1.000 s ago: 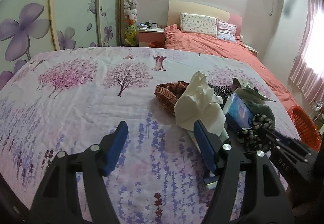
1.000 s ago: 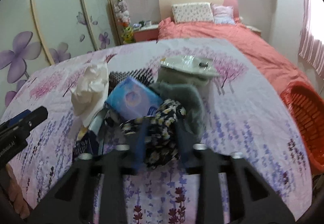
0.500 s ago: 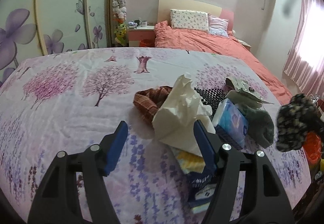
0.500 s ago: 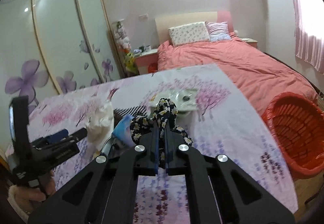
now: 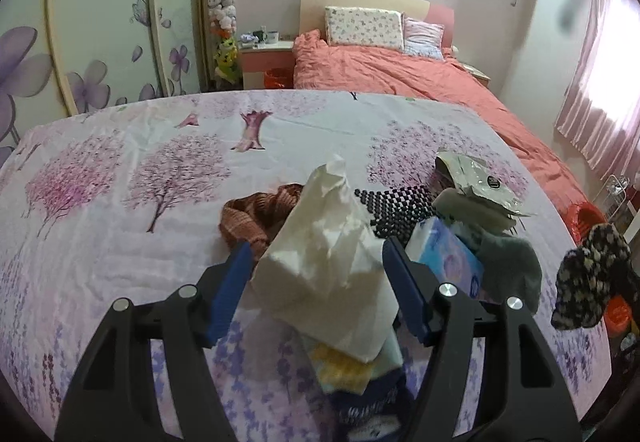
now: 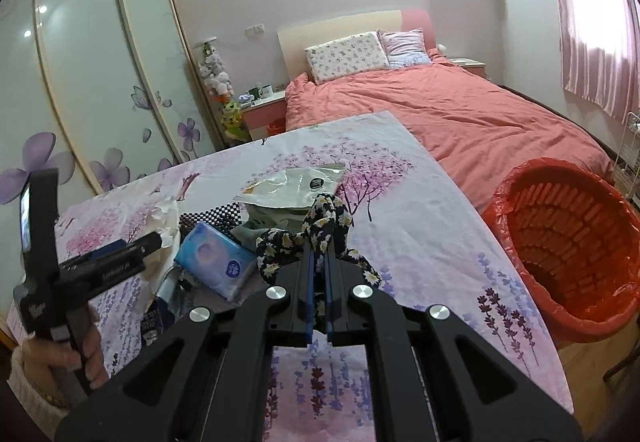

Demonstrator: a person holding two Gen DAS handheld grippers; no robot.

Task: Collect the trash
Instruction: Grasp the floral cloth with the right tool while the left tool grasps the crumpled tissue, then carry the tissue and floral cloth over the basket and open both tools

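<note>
Right gripper (image 6: 318, 274) clamped tight on black floral cloth (image 6: 320, 230); cloth held off bedsheet (image 6: 420, 242), ends dangling. Risk judged: loose ends could be snagged on pile or dropped short of bin.

Left gripper (image 5: 316, 274) held wide; crumpled white tissue (image 5: 332, 254) framed between blue pads, no contact confirmed. Risk: blue tissue pack (image 5: 448, 258) just beside could be caught instead.

Red-lined basket (image 6: 568, 242) seen beyond bed edge, right side; nothing made out inside.

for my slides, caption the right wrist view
Right gripper shut on a floral cloth, above the bedspread, red bin alongside.
</note>
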